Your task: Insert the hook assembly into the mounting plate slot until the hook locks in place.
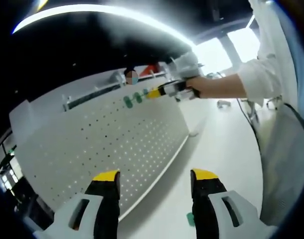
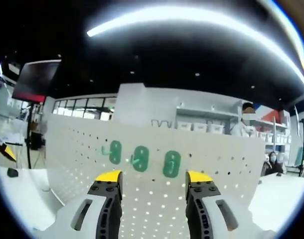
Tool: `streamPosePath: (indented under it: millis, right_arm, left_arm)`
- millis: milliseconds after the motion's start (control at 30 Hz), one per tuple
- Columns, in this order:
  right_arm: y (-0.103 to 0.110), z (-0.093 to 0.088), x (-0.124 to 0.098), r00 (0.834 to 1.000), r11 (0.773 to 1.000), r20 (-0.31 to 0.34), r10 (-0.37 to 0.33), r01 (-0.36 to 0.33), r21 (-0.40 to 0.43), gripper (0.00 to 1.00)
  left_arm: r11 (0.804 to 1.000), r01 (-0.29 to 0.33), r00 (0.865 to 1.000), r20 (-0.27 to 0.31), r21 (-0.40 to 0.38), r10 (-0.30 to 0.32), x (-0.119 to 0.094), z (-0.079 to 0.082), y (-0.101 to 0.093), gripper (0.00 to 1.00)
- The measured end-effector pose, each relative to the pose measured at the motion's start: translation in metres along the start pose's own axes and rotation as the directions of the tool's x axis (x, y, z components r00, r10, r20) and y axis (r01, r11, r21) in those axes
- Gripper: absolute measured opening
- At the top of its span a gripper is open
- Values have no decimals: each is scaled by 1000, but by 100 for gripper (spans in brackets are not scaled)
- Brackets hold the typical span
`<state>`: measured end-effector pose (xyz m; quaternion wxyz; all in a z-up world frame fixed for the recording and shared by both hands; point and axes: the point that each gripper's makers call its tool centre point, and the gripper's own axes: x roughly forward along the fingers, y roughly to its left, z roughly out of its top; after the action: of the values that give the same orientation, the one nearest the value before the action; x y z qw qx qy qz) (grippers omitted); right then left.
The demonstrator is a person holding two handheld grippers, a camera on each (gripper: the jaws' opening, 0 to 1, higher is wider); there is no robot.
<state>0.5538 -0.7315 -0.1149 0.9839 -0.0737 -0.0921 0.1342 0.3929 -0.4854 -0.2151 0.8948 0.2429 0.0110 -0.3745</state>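
Note:
A white pegboard mounting plate [image 1: 102,144] stands upright on the table. Green hook assemblies [image 1: 128,101] hang near its top edge. In the right gripper view three green hooks show on the pegboard [image 2: 217,159]: left [image 2: 115,152], middle [image 2: 140,158] and right [image 2: 172,164]. My right gripper [image 2: 153,178] is open just in front of them, with nothing between its yellow-tipped fingers. It enters the left gripper view [image 1: 154,93] held by a hand, its tip beside the hooks. My left gripper [image 1: 154,175] is open, low before the board. A small green piece [image 1: 190,219] lies on the table.
The white table [image 1: 227,149] runs along the pegboard's foot. A person's sleeve and white coat [image 1: 276,74] stand at the right. Behind the board are shelves with bins [image 2: 202,125], a dark monitor [image 2: 37,77] and seated people [image 2: 271,162].

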Motion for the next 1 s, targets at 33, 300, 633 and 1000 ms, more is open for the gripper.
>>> streamPosePath:
  millis: [33, 300, 633, 1000]
  right_arm:
    - [4, -1, -2, 1000, 1000, -4, 11, -11, -3, 50]
    - [29, -10, -11, 996, 997, -26, 83, -83, -7, 50]
    - [73, -23, -17, 976, 977, -55, 211, -213, -22, 50]
    - [135, -38, -31, 921, 923, -96, 377, -383, -44, 50]
  left_arm:
    - [1000, 0, 1000, 0, 0, 0, 0, 0, 0, 58]
    - [1000, -9, 1000, 0, 0, 9, -5, 2, -1, 58]
    - [1000, -22, 1000, -10, -9, 22, -14, -2, -3, 58]
    - [999, -40, 999, -21, -22, 40, -24, -4, -2, 58]
